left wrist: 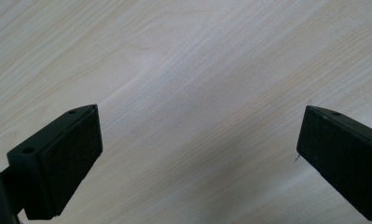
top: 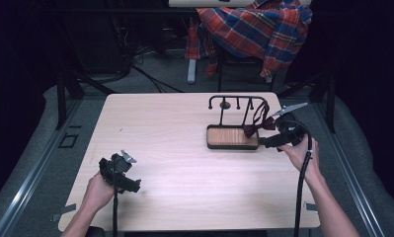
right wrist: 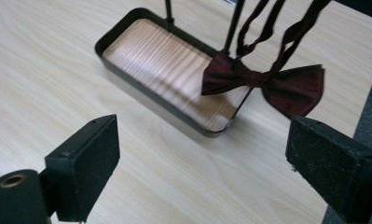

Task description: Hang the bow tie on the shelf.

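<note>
My right tool (top: 264,142) sits at the right end of the rack's tray (right wrist: 127,32), jaws wide apart and holding nothing, and the dark red bow tie (right wrist: 267,84) hangs by its strap (right wrist: 286,42) from the rack's top bar (top: 236,98), just ahead of the jaws and low over the tray's near end. I judge the step in hand to be closing in on the bow tie, so I would ease forward and a little up until the knot lies between the pads, keeping both jaws clear of the upright post (right wrist: 232,23) just behind it. I would aim for the knot, since a wing would likely fold and slip. The cloth will swing at a touch, so a slow approach matters. My left tool (top: 134,186) waits well apart over the bare tabletop (left wrist: 197,70), its jaws also spread wide and empty, and it can stay there.
</note>
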A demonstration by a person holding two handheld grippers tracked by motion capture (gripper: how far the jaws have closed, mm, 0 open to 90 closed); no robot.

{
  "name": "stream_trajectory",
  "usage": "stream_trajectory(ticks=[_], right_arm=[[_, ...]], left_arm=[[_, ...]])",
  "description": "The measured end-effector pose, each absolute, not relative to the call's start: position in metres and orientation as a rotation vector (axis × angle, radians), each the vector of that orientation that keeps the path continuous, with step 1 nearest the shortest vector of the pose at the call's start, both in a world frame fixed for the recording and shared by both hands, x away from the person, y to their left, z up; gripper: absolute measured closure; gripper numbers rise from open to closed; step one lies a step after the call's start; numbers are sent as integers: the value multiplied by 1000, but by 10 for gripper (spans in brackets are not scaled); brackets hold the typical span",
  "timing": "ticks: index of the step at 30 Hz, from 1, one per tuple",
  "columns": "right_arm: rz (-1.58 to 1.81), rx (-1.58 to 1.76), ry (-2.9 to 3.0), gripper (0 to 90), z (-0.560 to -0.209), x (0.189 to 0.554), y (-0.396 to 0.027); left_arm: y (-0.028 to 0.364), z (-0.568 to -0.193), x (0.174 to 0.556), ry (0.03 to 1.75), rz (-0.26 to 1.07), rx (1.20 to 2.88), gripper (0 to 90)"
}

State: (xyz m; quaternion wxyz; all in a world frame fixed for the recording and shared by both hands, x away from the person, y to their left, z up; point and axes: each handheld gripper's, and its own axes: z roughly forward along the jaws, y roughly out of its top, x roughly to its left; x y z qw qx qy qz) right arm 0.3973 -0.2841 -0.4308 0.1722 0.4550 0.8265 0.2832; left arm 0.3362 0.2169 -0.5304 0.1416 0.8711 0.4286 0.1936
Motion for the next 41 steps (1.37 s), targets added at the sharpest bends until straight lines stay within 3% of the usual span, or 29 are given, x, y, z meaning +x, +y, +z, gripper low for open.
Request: stream_trajectory(ticks=[27, 41], right_arm=[[651, 1185, 2574, 65, -478, 338, -269], [581, 1152, 2632, 73, -494, 345, -270]], left_arm=[[216, -531, 336, 1224, 563, 2530, 4], [213, -532, 338, 1215, 573, 2552, 4]])
